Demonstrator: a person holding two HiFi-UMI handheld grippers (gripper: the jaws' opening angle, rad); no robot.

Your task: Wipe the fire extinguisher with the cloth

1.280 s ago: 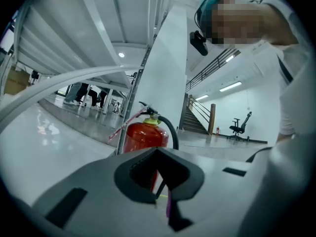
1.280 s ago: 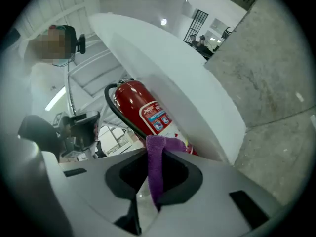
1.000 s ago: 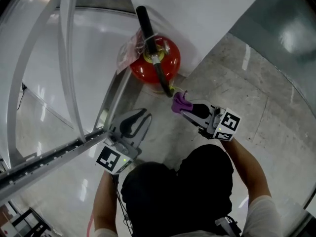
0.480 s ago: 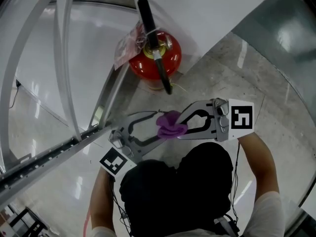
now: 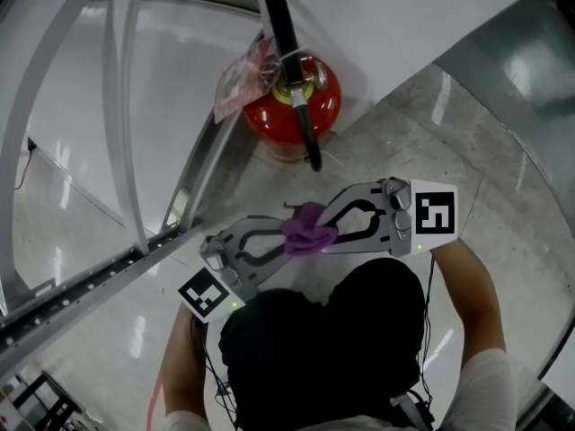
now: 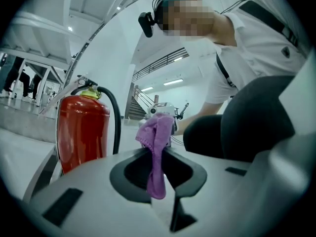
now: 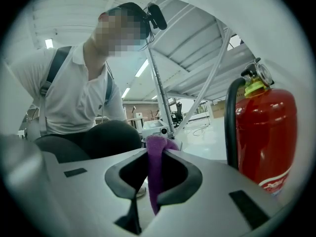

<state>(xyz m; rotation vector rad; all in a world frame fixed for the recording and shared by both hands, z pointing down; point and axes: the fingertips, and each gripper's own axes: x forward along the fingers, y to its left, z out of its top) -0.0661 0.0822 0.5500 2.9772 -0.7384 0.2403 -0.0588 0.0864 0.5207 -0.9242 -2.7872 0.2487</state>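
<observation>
fire extinguisher (image 5: 292, 106): glossy painted metal | hose (image 5: 310, 142): matt rubber | cloth (image 5: 308, 230): soft knit | floor (image 5: 422, 151): smooth glossy concrete

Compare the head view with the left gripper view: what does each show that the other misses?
Only the head view: the right claw whole, meeting the left claw tip to tip, and the fire extinguisher's top from above. Only the left gripper view: the cloth hanging through the left claw's jaws, which have just been closing on it, and the extinguisher's upright red side. Both: the purple cloth, the extinguisher and its black hose.
</observation>
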